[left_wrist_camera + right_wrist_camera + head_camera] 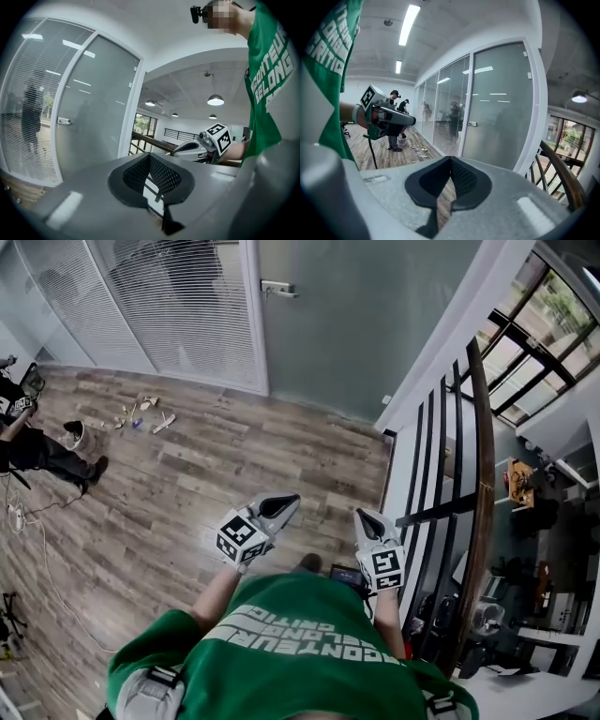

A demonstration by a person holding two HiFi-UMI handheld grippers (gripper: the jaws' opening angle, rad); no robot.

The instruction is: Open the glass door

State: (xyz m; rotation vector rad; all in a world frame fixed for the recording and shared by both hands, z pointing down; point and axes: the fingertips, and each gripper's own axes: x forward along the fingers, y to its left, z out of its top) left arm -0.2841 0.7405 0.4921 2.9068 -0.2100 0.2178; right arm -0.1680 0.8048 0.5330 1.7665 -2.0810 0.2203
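From where I stand, the person in the green printed T-shirt (291,643) holds both tools out in front of the chest, side by side and near each other. The left gripper (287,501) has its grey jaws brought together at the tips, with nothing between the black ribbed pads. The right gripper (362,515) is the same, its jaws pressed together and carrying nothing. Ahead of both tips, well apart from them across grey-brown wooden plank floor (187,484), stands the tall frosted glass door in a white frame (328,324), sitting closed in that frame. Its small silver lever handle (278,287) is on the door's left edge, roughly in line with the left gripper. Beyond the handle, further to the left, runs a glass wall with white slatted blinds (169,306). Small scattered bits (141,416) lie on the floor before it; I cannot tell what they are. Far off to the left gripper's left is another person in dark clothes (37,451). Just beside the right gripper, on its right, is a black metal railing with a curved brown wooden handrail (480,474).
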